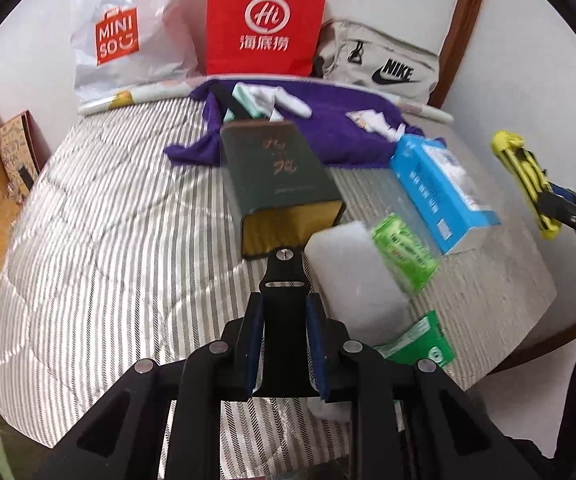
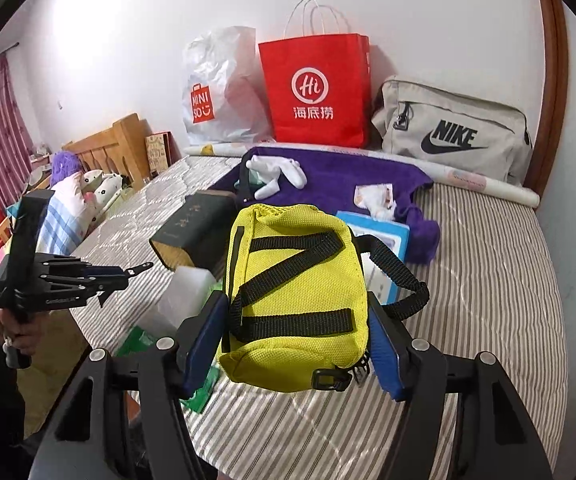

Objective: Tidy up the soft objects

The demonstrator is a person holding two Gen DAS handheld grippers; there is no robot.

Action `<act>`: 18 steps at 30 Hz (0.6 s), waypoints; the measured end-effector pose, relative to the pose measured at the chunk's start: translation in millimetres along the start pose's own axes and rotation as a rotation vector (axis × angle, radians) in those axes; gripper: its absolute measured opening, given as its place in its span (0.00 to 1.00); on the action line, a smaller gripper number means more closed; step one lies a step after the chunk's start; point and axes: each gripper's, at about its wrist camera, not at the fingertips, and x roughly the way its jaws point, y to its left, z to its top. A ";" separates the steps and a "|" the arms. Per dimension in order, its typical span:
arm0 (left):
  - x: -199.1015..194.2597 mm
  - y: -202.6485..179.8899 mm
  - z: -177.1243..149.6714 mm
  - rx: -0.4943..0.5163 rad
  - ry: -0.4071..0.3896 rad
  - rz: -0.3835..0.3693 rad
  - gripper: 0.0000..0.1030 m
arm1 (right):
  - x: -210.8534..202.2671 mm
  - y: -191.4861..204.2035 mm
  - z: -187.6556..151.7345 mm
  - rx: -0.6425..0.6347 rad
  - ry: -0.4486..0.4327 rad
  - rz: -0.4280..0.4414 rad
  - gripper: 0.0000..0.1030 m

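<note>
My right gripper (image 2: 294,344) is shut on a yellow pouch (image 2: 296,296) with black straps and holds it above the striped bed (image 2: 488,300). The pouch also shows in the left wrist view (image 1: 528,184) at the far right. My left gripper (image 1: 284,344) hovers over the bed with its jaws close together and nothing between them; it shows in the right wrist view (image 2: 139,270) at the left. A purple towel (image 1: 328,120) lies at the far side with white socks (image 1: 283,100) on it. A white foam block (image 1: 352,276) lies just right of my left gripper.
A dark green box (image 1: 283,184), a blue tissue box (image 1: 440,188) and green packets (image 1: 404,252) lie on the bed. A Miniso bag (image 1: 127,32), a red paper bag (image 1: 263,20) and a grey Nike bag (image 1: 384,60) stand against the far wall. A wooden headboard (image 2: 115,148) is at left.
</note>
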 end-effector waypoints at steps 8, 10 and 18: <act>-21.6 -5.4 25.9 0.030 -0.056 -0.007 0.20 | 10.1 -9.5 16.7 0.023 -0.001 -0.026 0.64; -23.5 -5.7 34.4 0.031 -0.070 -0.002 0.20 | 13.9 -12.2 20.6 0.026 0.003 -0.041 0.64; -12.2 -7.7 75.5 0.042 -0.089 0.002 0.20 | 34.2 -30.4 43.0 0.049 0.014 -0.058 0.64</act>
